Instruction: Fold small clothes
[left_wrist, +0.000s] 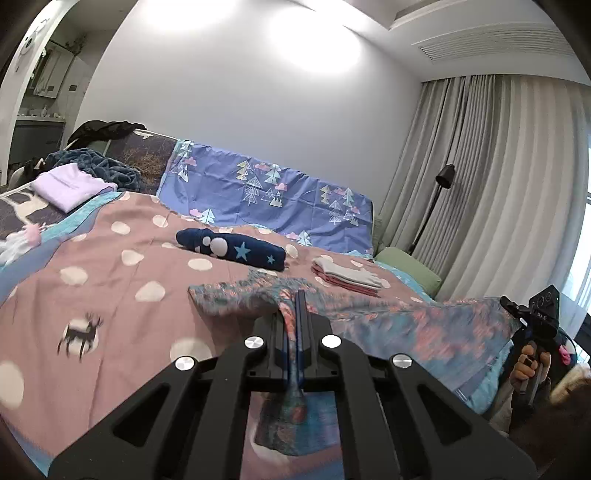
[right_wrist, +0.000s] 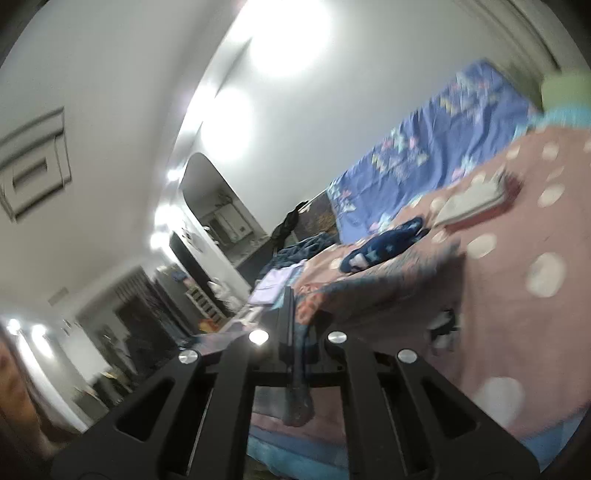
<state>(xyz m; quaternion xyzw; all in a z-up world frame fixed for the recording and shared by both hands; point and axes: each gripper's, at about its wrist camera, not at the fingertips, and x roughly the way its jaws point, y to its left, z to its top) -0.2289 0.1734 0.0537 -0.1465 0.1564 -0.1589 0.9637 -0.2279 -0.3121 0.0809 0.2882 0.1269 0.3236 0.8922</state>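
A small garment (left_wrist: 399, 325) with a blurred pink and teal pattern hangs stretched above the bed (left_wrist: 122, 295). My left gripper (left_wrist: 295, 302) is shut on one edge of it, and a fold of cloth trails down between the jaws. In the left wrist view a hand at the far right holds the right gripper (left_wrist: 517, 314) at the garment's other end. The tilted, blurred right wrist view shows my right gripper (right_wrist: 290, 299) shut on the same garment (right_wrist: 354, 295), with cloth hanging below the jaws.
On the pink dotted bedspread lie a dark blue star-print bundle (left_wrist: 236, 249), a folded pink and grey stack (left_wrist: 347, 278) and a folded lilac piece (left_wrist: 68, 186). A purple tree-print sheet (left_wrist: 266, 192) covers the headboard. A floor lamp (left_wrist: 439, 195) and curtains (left_wrist: 509, 184) stand at right.
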